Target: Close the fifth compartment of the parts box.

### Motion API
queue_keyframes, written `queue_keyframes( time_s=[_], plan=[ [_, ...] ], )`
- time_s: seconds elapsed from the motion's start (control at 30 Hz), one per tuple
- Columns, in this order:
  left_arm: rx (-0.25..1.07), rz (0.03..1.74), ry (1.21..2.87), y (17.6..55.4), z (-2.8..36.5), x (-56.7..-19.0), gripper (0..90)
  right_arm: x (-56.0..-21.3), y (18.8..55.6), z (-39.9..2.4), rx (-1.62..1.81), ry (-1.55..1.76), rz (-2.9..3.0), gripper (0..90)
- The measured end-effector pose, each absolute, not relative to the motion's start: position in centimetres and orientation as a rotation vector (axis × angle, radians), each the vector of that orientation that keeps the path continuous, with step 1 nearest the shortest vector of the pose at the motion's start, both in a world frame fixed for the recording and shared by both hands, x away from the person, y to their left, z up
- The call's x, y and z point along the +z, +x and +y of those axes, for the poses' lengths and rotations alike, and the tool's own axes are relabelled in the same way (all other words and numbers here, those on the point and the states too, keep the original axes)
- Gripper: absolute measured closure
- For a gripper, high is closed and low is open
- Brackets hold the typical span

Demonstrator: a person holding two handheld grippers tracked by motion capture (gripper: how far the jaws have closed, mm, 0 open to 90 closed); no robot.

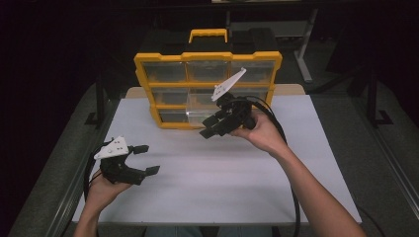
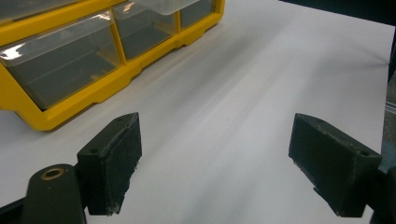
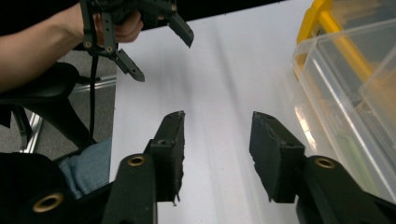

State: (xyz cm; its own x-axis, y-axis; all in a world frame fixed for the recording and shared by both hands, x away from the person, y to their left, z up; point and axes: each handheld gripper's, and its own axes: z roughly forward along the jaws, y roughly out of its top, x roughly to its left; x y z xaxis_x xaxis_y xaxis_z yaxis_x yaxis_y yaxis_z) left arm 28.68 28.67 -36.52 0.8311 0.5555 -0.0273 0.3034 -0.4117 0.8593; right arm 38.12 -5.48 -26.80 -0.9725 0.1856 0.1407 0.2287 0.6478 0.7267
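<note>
Both tools gape empty above the white tabletop. The right tool hovers beside a yellow organizer's pulled-out clear drawer. The left tool sits well apart.

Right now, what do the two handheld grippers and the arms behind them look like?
Both the left gripper and the right gripper are black, with blocky flat-faced jaws, brass-ringed pivots and a white three-cornered top plate. A black cable trails from each. Forearms are bare, no sleeves.

The white table is brightly lit, surroundings near black. Glare streaks the clear drawers toward ten o'clock. Focus seems slightly soft throughout.
</note>
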Motion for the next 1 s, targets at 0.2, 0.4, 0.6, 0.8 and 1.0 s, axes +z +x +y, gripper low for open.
queue_keyframes(
  time_s=[0.2,0.4,0.6,0.8,1.0],
  plan=[
    [0.318,0.632,2.016,28.7,28.5,-36.6,17.4,-27.8,38.3,-5.3,-1.22,-0.374,-2.793,64.5],
    [0.315,0.628,2.019,28.8,28.5,-36.7,17.4,-28.6,38.5,-5.1,-1.202,-0.371,-2.817,73.8],
    [0.314,0.625,2.023,28.7,28.7,-36.7,17.4,-29.5,38.7,-4.8,-1.195,-0.359,-2.834,82.1],
    [0.306,0.636,2.013,28.6,28.7,-36.7,17.4,-29.6,38.9,-4.7,-1.152,-0.437,-2.846,88.5],
    [0.304,0.636,2.013,28.6,28.7,-36.7,17.4,-29.3,39.8,-5.0,-1.152,-0.491,-2.863,88.6]
  ],
)
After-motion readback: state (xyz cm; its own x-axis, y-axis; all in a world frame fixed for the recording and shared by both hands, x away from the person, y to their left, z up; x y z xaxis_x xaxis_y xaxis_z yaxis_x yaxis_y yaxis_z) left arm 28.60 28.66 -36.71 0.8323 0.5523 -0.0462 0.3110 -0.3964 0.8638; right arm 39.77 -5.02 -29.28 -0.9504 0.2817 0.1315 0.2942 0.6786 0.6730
